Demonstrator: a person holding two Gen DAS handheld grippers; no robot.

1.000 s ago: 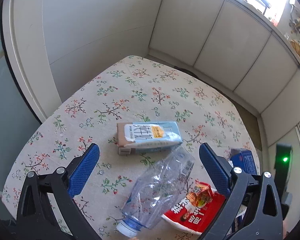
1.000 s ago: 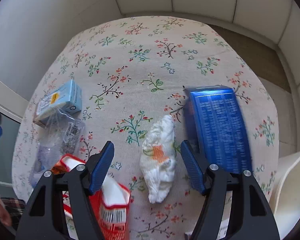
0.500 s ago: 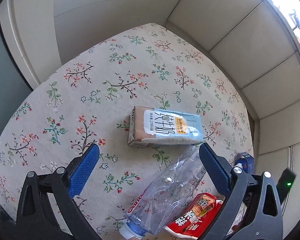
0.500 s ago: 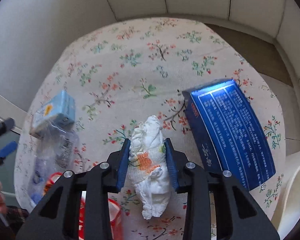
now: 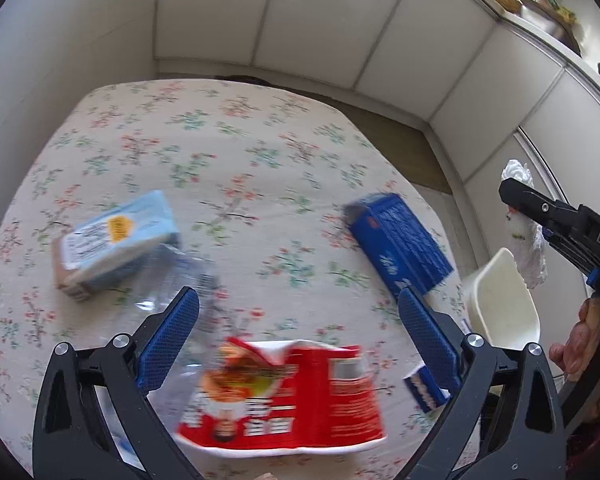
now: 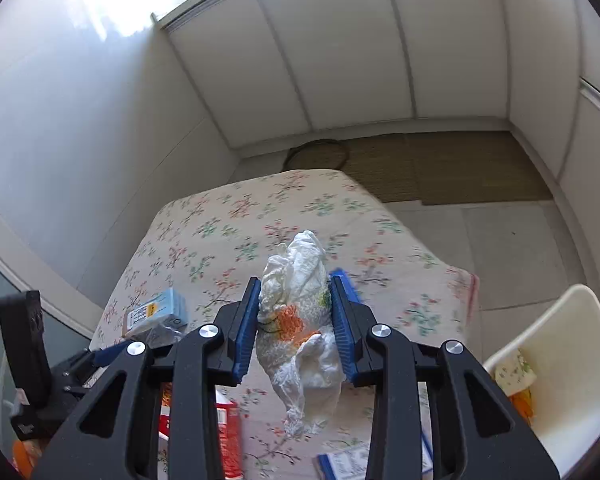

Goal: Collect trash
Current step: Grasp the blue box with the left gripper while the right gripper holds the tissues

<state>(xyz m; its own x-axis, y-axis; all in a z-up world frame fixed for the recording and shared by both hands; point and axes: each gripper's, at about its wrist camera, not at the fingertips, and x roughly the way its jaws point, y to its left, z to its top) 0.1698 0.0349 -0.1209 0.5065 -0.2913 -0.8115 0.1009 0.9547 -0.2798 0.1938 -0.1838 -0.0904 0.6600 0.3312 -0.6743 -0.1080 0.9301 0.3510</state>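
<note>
A crumpled white tissue wad (image 6: 300, 320) with orange stains hangs above the table, and my right gripper (image 6: 296, 312) is shut on it. The left wrist view shows the same tissue wad (image 5: 526, 236) at the far right, above a white bin (image 5: 496, 304). My left gripper (image 5: 300, 336) is open over the floral table (image 5: 228, 152), with a red snack packet (image 5: 292, 396) lying below and between its fingers. A clear plastic bottle (image 5: 180, 276) lies by its left finger, next to a light-blue carton (image 5: 116, 244). A dark-blue box (image 5: 400, 244) lies to the right.
The white bin (image 6: 548, 364) stands on the floor beside the table's right edge and holds some scraps. A small blue-and-white packet (image 5: 424, 392) lies near the table's front right. A hand (image 5: 580, 340) holds the right gripper's handle. White wall panels close in behind the table.
My right gripper closed on the tissue wad and lifted it off the table toward the bin side. My left gripper swung right, from over the carton and bottle to over the red packet.
</note>
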